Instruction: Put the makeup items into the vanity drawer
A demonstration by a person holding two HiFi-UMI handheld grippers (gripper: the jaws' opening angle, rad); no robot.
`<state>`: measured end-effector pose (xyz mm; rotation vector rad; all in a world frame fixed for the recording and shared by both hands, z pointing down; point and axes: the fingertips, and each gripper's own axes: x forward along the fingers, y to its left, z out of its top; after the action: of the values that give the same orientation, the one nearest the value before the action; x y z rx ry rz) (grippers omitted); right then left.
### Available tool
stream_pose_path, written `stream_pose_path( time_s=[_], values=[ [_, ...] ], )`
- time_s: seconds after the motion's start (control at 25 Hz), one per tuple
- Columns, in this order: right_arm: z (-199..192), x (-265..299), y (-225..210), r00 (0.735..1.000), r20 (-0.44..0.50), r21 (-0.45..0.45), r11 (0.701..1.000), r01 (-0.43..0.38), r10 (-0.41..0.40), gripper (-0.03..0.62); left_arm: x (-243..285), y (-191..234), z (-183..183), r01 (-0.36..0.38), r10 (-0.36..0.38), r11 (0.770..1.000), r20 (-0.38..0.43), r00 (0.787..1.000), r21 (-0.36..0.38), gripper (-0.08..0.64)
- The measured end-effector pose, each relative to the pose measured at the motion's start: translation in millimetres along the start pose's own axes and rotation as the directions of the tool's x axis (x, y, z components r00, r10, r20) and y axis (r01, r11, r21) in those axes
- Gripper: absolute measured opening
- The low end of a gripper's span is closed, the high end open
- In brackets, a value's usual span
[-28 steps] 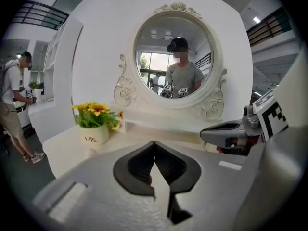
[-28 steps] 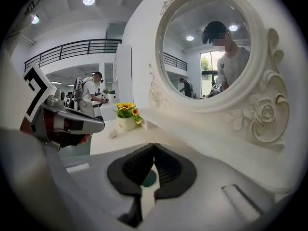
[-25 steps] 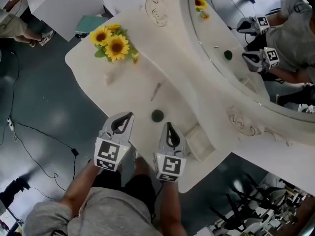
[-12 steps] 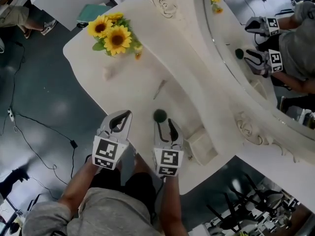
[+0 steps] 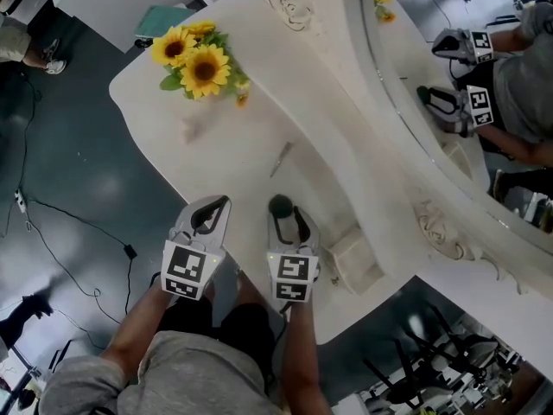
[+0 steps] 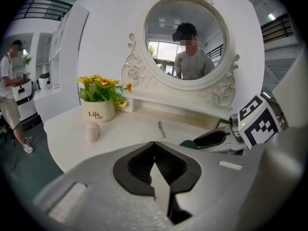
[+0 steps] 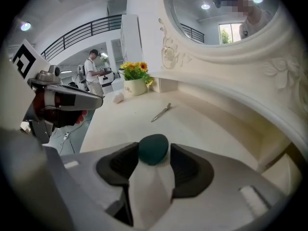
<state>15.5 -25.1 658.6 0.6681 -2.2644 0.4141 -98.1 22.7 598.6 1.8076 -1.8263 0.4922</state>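
The dark green makeup sponge [image 7: 153,149] sits on the white vanity top [image 5: 233,145], directly ahead of the right gripper [image 5: 289,216] and between its fingertips. The jaws have just been opening and now stand wide, one pad on either side of the sponge. As far as the right gripper view shows, they are not pressing on it, so the sponge rests on the table and nothing is held. The sponge is a rounded egg shape whose long axis seems to run roughly along the gripper's own line, so a straight close should catch its sides. The left gripper [image 6: 154,144] hangs beside the right one, on its left, with its jaws together and nothing in them. It is farther from the sponge, so the pick falls to the right hand. The small vanity drawer [image 5: 352,251] stands pulled open just to the right of the right gripper, at the table's near edge, and nothing can be made out in it. Farther along the top lies a slim metal tool [image 5: 280,158], and beyond it a pale egg-shaped sponge [image 5: 189,129] near the sunflower pot [image 6: 98,113]. All three are well apart from both grippers.
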Motion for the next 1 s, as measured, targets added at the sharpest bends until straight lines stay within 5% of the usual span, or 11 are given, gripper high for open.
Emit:
stream_pose_path(
  time_s=[0.36,0.6,1.0],
  values=[
    [1.2,2.7,1.8,1.000,-0.015,-0.013,1.000,-0.005,0.005,0.181,1.1,7.4,1.5,-0.008,0.008,1.000,-0.001,1.000,-0.004,0.011],
    [9.4,-2.1,-4.6,0.999,0.018,-0.018,0.999,0.034,-0.033,0.037,1.8,6.5,3.8,-0.002,0.002,1.000,0.001,1.000,0.002,0.011],
    [37.1,-46.3,-11.3,0.989,0.107,-0.009,0.995,0.104,-0.102,0.028,-11.5,-11.0,40.1,0.038,-0.041,0.998,0.054,0.998,0.056,0.011]
  ],
)
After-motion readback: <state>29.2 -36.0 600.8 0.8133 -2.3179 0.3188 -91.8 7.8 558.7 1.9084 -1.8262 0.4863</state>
